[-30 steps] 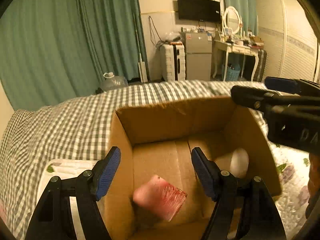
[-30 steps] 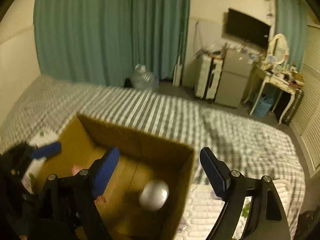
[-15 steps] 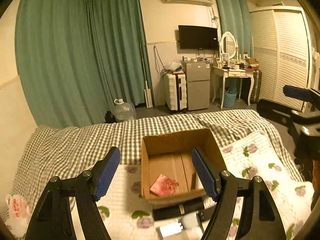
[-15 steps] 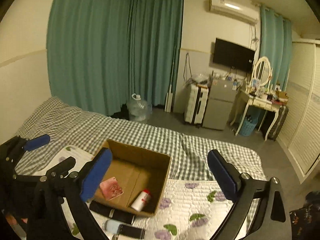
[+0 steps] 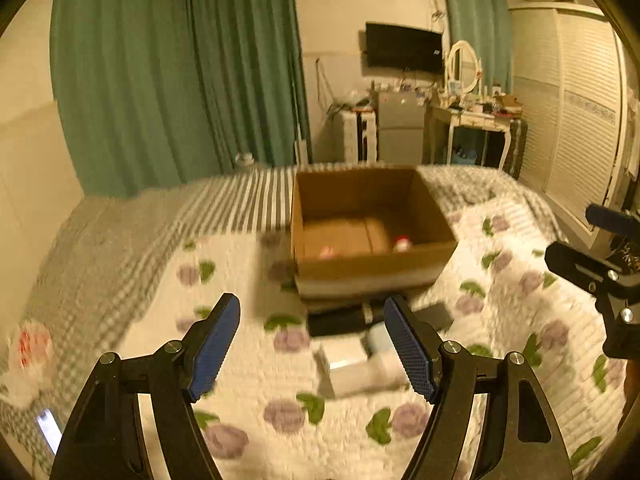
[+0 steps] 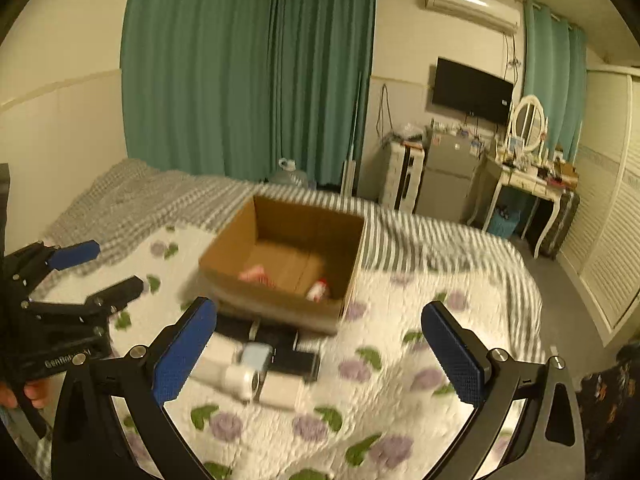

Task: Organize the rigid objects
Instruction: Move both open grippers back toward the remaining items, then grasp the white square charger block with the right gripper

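Both tongs are standing farther back from the cardboard box (image 5: 372,232) than half a second ago, and the cluster of objects on the floral quilt (image 5: 248,276) is now appearing nearer the fingers.

Left wrist view: the left tongs (image 5: 312,344) are hovering released and empty above the quilt. The box is sitting on the bed beyond them, holding a pink item (image 5: 327,252) and a small white bottle with a red cap (image 5: 401,243). Just in front of the box, a long black object (image 5: 340,320) and pale blocks (image 5: 352,364) are lying close together, blurred. The right tongs (image 5: 592,248) are showing at the right edge.

Right wrist view: the right tongs (image 6: 320,348) are also hanging released, with nothing between the fingers. A white cylinder (image 6: 240,380), a light blue item (image 6: 256,354) and a dark flat block (image 6: 294,360) are lying between the fingers' lines, near the box front.

Step in hand, judged: selecting the next object. The next move is calling for a descent over one piece, with the fingers straddling it clear of its neighbours.
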### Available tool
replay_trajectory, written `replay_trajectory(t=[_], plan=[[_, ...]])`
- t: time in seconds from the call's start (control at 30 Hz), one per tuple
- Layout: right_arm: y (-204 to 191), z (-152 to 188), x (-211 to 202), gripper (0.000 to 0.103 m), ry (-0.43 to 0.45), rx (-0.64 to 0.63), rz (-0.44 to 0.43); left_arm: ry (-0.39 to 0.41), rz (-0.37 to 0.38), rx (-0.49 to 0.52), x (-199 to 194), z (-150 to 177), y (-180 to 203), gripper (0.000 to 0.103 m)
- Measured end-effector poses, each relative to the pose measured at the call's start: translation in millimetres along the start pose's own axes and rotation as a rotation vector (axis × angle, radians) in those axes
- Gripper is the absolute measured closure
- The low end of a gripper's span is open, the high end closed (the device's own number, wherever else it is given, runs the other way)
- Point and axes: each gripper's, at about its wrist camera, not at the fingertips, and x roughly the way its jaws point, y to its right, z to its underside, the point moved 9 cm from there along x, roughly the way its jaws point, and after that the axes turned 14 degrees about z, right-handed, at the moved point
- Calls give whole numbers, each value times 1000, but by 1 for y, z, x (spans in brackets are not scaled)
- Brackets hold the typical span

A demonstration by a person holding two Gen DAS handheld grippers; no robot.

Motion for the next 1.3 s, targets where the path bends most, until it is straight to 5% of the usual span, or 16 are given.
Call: replay_trajectory(t=[0.2, 0.33, 0.57, 0.73, 0.93, 0.97, 1.0, 1.2, 1.3], plan=[[-17, 60, 49, 0, -129, 8, -6, -90, 6, -80, 44, 58, -7, 26], [-33, 99, 88, 0, -215, -38, 22, -182, 11, -49, 78, 96, -5, 26], [-54, 140, 134, 0, -357, -87, 4, -271, -7, -63, 103, 125, -21, 26], [-65, 158, 159, 13, -450, -92, -14, -295, 33, -95, 106, 131, -20, 26], [-83, 165, 176, 27, -491, -97, -45, -308, 27, -71, 109, 135, -17, 26], [-84, 165, 178, 43, -493, -91, -47, -309, 27, -72, 108, 136, -17, 26], [-84, 165, 178, 48, -495, -89, -53, -311, 27, -72, 109, 135, -18, 26], [-61, 150, 155, 50, -432, -35, -69, -303, 31, 36, 103, 121, -4, 26], [-39, 141, 145, 50, -406, 30, -64, -312, 68, 186, 111, 111, 15, 26]])
